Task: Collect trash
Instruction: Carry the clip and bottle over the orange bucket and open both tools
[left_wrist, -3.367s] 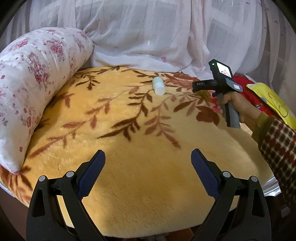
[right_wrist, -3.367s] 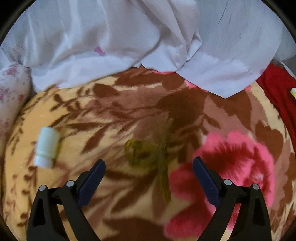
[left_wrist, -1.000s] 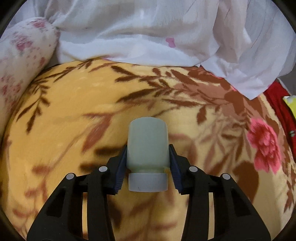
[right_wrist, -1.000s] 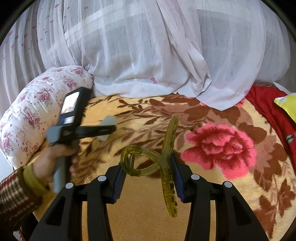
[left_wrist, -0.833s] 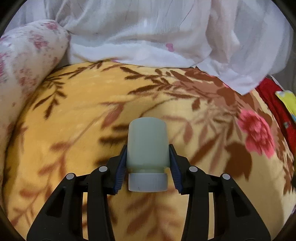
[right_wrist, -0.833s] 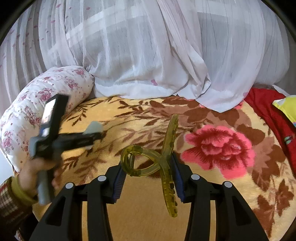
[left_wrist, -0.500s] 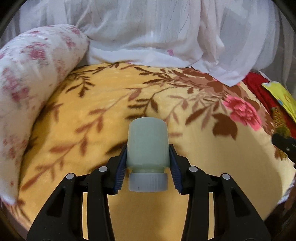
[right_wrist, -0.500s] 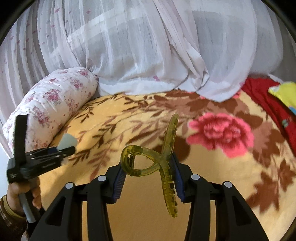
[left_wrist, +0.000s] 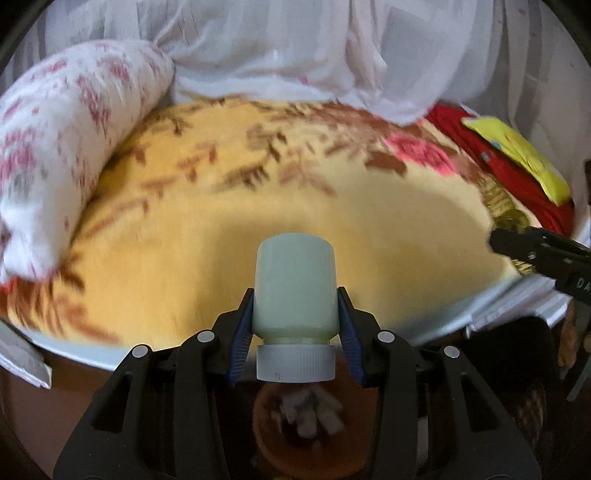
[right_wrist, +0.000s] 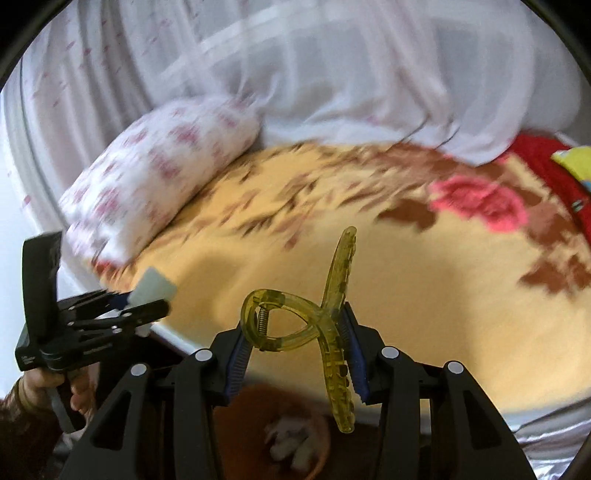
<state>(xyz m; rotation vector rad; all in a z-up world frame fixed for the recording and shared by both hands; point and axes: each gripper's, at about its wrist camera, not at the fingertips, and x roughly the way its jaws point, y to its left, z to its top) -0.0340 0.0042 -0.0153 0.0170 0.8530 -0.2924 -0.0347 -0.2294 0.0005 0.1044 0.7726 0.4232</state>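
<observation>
My left gripper (left_wrist: 295, 332) clamps the pale bottle (left_wrist: 295, 288), cap toward me, above the orange bin (left_wrist: 295, 443); my right gripper (right_wrist: 299, 347) clamps the yellow hair clip (right_wrist: 325, 325) over the bed's edge

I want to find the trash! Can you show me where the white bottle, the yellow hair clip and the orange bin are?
white bottle (left_wrist: 295, 284), left wrist view, middle of its body
yellow hair clip (right_wrist: 291, 325), right wrist view, its looped handle
orange bin (left_wrist: 267, 443), left wrist view, left rim

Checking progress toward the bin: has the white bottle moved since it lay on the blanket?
Yes. The white bottle left the blanket, gripped by the left tongs, back past its near edge above the orange bin.
</observation>
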